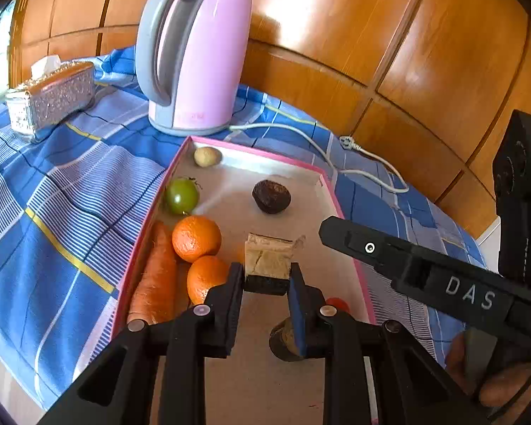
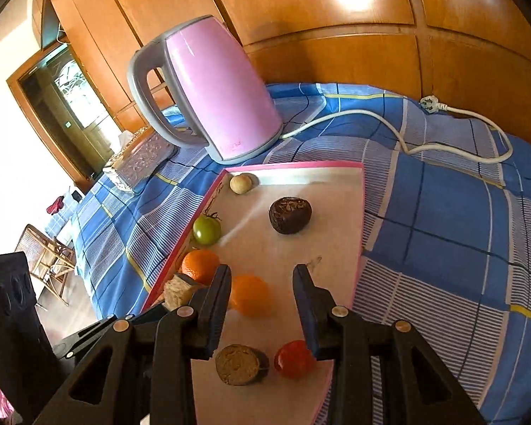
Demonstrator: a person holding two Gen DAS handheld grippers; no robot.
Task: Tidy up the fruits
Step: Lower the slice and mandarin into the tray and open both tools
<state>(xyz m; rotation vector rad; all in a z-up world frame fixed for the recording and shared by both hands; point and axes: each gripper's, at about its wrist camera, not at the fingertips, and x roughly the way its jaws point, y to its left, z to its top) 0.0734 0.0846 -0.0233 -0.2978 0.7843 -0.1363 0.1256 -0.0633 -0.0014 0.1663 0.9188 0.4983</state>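
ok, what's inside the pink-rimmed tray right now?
In the tray: pale round fruit, green tomato, dark wrinkled fruit, two oranges, carrot, red fruit, cut brown piece. Left gripper holds a pale chunk. Gripper bodies cover the near end.

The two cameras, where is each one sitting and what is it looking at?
Left wrist: sits on the left gripper, looking down along its fingers, shut on a pale chunk over the tray; the right gripper's arm and a hand show at right.
Right wrist: sits on the right gripper, open over the tray's oranges.
Both share the tray, the pink kettle and the blue cloth.
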